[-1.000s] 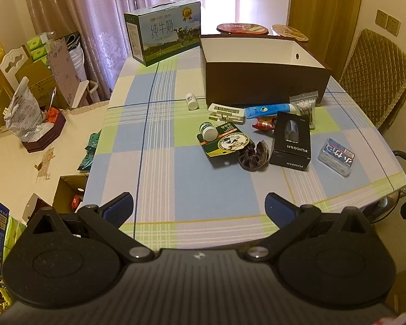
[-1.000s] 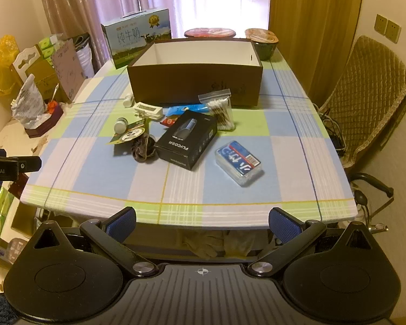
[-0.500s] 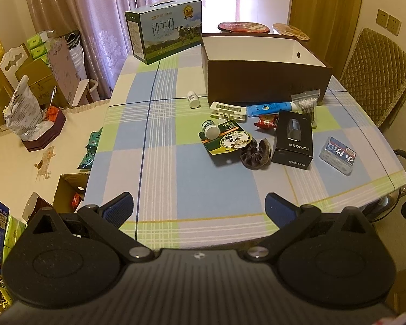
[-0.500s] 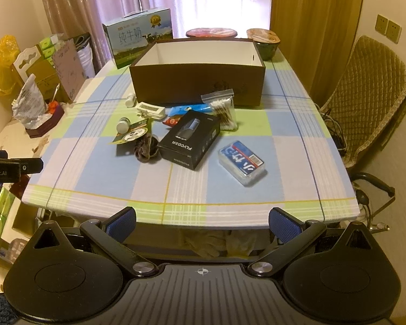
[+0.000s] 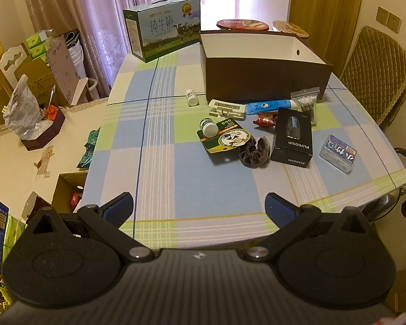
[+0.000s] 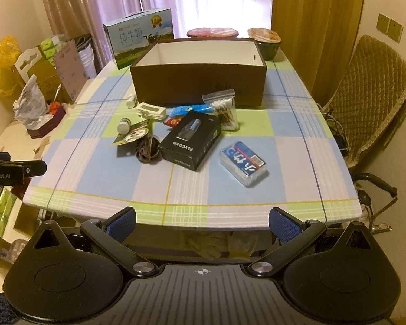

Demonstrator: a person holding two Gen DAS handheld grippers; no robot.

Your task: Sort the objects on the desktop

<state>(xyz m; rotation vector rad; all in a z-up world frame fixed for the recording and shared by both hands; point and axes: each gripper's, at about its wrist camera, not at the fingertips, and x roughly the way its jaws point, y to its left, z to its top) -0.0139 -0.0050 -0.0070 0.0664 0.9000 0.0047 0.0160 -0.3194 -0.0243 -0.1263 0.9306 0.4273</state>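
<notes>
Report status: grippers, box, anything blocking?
Left gripper and right gripper open, empty, short of the clutter. Brown box open, nothing visible inside. Black carton nearest; approach unobstructed.

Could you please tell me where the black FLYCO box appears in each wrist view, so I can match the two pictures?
Left wrist view: the black FLYCO box lies right of centre, between the dark scrunchie and the clear tissue pack.
Right wrist view: the box lies near centre, angled, again with the scrunchie to its left and the tissue pack to its right.
Shared landmark: the open brown box behind it.
</notes>
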